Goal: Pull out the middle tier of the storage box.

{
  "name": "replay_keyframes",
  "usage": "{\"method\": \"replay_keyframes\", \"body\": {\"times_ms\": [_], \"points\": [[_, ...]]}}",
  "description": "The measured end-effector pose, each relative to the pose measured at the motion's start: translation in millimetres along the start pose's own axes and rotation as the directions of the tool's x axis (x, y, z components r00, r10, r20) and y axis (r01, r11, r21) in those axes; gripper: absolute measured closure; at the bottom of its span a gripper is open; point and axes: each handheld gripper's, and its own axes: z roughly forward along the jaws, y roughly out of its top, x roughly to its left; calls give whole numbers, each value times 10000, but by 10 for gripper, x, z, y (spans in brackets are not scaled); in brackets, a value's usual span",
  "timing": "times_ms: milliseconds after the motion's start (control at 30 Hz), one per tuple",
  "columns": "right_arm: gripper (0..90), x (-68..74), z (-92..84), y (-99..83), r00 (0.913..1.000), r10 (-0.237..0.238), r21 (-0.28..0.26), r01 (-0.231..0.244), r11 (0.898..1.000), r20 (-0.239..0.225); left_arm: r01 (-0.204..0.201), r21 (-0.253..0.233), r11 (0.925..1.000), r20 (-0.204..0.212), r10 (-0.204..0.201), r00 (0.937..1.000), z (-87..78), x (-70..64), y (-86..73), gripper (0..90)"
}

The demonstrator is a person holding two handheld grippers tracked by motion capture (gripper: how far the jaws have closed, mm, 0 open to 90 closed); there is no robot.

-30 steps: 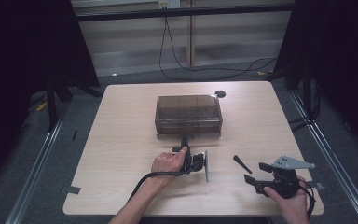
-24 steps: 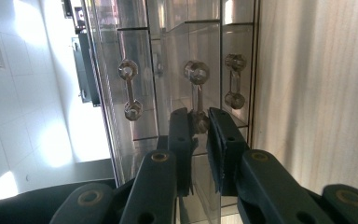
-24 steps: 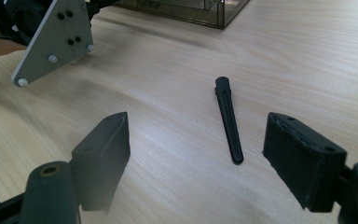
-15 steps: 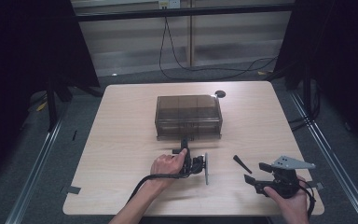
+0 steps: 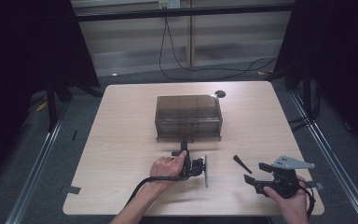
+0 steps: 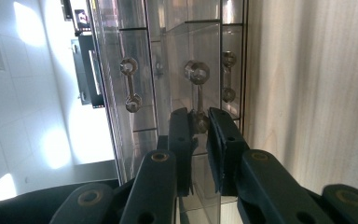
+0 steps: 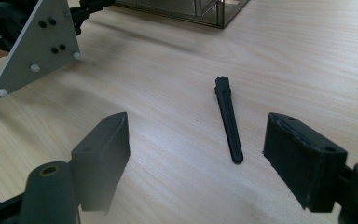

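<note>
- The box, smoky and see-through, sits a little toward 12 o'clock of the tabletop centre in the high view, its front face turned to 6 o'clock.
- That front carries small metal handles; in the left gripper view one handle, a thin bar with a hex nut at each end, stands between the two black jaws, and a second handle shows on the next panel to the left.
- The left tongs are drawn in close on either side of the handle (whether the pads truly press the bar cannot be told from this angle).
- In the high view the left tongs reach toward 12 o'clock to the box front, with the left hand behind them at 6 o'clock and a cable trailing along the forearm.
- A thin black stick lies flat on the tabletop, at about 4 o'clock from the box, well apart from it.
- The right tongs stand wide open, holding nothing; in the right gripper view the stick lies between and beyond the two jaws, touching neither.
- In the high view the right tongs sit near the 5 o'clock corner, held by the right hand, with the stick just toward 11 o'clock of them.
- A small dark round disc lies on the tabletop at 1 o'clock from the box.
</note>
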Motion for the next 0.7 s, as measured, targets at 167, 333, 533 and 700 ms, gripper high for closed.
{"method": "replay_keyframes", "body": {"times_ms": [167,333,533,700], "points": [[225,0,1,0,10000,21,21,-21,10000,8,-16,-21,10000,13,16,10000,-28,-2,-9,807],[225,4,2,0,10000,11,22,-11,10000,5,-60,-12,10000,18,60,10000,-55,-6,-11,807],[225,2,1,0,10000,13,22,-13,10000,10,-56,14,10000,48,56,10000,-84,-27,-6,807],[225,2,1,1,10000,18,22,-18,10000,11,-184,-26,9998,-80,184,9998,-117,-31,-2,807]]}}
